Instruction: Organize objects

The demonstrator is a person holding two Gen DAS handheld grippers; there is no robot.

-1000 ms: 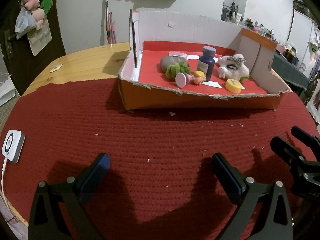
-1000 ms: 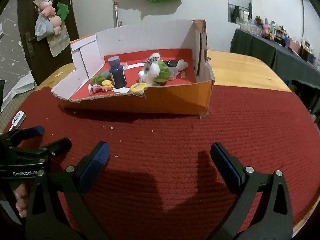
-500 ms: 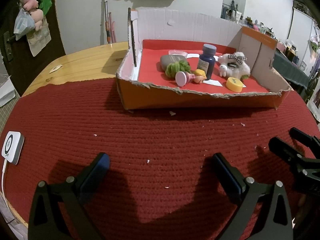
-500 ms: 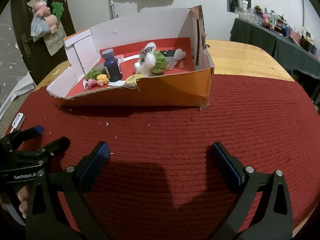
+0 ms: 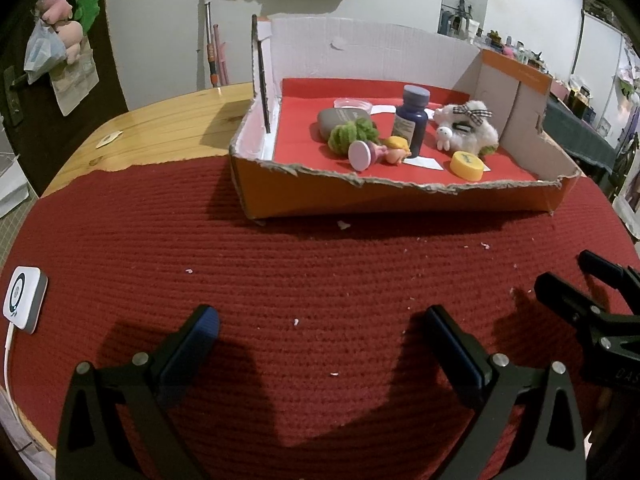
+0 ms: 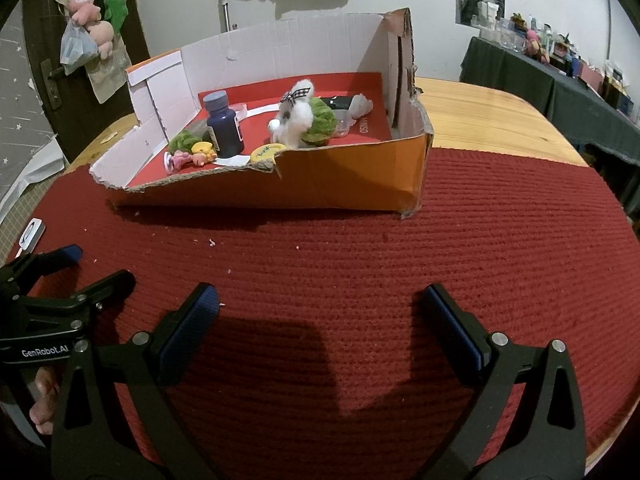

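Note:
A torn cardboard box with a red floor stands on the red mat. Inside it are a dark blue bottle, a white plush toy, a green woolly ball, a small doll, a yellow lid and a grey stone. My left gripper hovers open over the mat, well short of the box, holding nothing. My right gripper is open and empty too.
A white square device with a cable lies at the mat's left edge. Bare wooden tabletop shows behind the mat. A door with hanging soft toys is at the far left; a dark cluttered table stands to the right.
Both grippers stayed open and empty. The views shifted slightly; the box now sits a little nearer and more centred in the right wrist view.

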